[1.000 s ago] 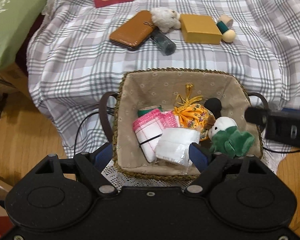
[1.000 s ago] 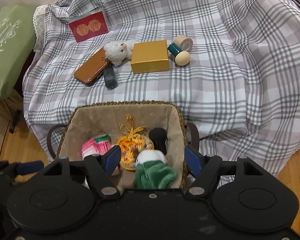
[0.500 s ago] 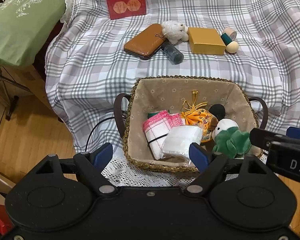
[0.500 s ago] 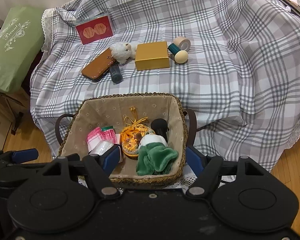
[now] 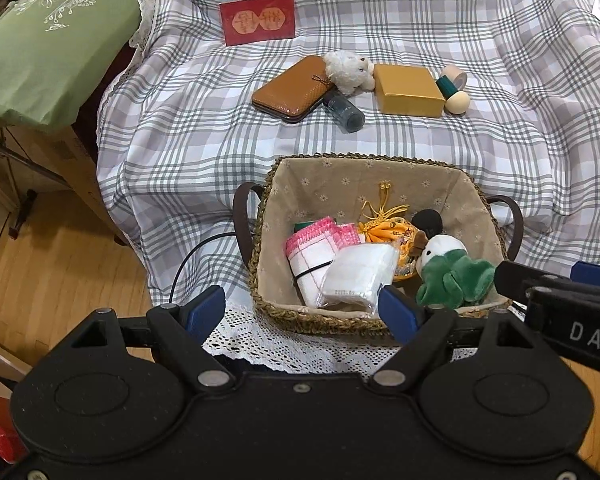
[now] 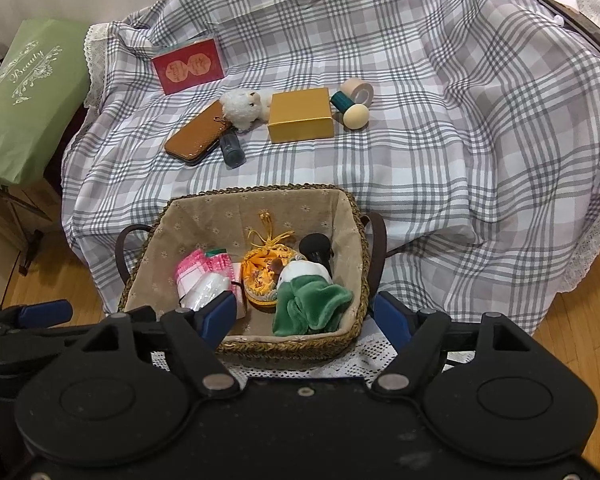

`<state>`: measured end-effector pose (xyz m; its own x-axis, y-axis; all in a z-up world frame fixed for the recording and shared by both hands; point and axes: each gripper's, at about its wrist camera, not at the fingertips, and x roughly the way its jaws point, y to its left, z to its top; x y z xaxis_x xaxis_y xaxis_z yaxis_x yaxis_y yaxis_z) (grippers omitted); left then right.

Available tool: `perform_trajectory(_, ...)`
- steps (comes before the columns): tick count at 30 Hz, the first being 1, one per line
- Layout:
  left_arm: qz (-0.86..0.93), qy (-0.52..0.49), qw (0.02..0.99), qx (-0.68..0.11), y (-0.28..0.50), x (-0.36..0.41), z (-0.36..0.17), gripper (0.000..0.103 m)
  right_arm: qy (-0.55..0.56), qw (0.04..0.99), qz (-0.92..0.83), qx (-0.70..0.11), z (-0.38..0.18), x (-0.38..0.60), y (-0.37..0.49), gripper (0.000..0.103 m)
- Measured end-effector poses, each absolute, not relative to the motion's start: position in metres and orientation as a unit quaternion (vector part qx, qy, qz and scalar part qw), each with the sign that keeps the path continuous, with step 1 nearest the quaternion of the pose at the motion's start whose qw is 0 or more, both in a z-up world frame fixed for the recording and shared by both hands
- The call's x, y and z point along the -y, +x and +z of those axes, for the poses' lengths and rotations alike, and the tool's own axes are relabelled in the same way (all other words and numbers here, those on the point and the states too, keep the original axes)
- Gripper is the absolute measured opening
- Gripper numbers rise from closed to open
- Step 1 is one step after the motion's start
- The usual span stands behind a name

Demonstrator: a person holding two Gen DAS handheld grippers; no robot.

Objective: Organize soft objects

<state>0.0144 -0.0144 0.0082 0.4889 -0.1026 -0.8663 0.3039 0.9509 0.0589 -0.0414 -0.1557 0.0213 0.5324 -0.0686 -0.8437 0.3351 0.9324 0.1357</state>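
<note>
Soft objects, gathered in a woven basket [image 5: 332,322] with beige floral lining and dark loop handles: green-and-white plush toy [image 5: 452,276] at the near right corner; orange drawstring pouch [image 5: 388,230] mid-basket, touching the plush; pink-and-white folded cloth [image 5: 312,246] bound with a dark band, left of centre; white wrapped packet [image 5: 360,272] lying partly on that cloth; a black round-headed item [image 5: 428,220] behind the plush, its nature unclear. One soft piece outside: small white teddy [image 5: 348,70] on the plaid cloth [image 5: 204,120], touching a brown case [image 5: 290,90].

Basket stands on a white lace-edged mat [image 5: 260,340], just in front of the plaid-draped furniture.

On the plaid cloth, well behind the basket: dark small bottle [image 5: 344,110] beside the case; gold box [image 5: 410,90]; teal-and-wood stamp-like piece [image 5: 454,96] and tape roll [image 6: 358,90] just right of the box; red card [image 5: 258,20] propped farther back.

Room: wooden plank floor [image 5: 60,248]; green bag [image 5: 48,40] printed "Beauty" at far left.

Left gripper [image 5: 302,310]: claw wide, holding nothing, poised over the basket's near left edge. Right gripper [image 6: 306,316]: claw wide, likewise unladen, over the basket's near rim.
</note>
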Motion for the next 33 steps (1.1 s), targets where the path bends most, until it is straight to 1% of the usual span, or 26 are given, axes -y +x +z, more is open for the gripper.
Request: perform_trajectory(33,-0.109,0.091,0.843,-0.519,0.018,0.007,-0.006,0.081,0.138,0.851,-0.113,-0.495,0.006,0.153,-0.040,0.079)
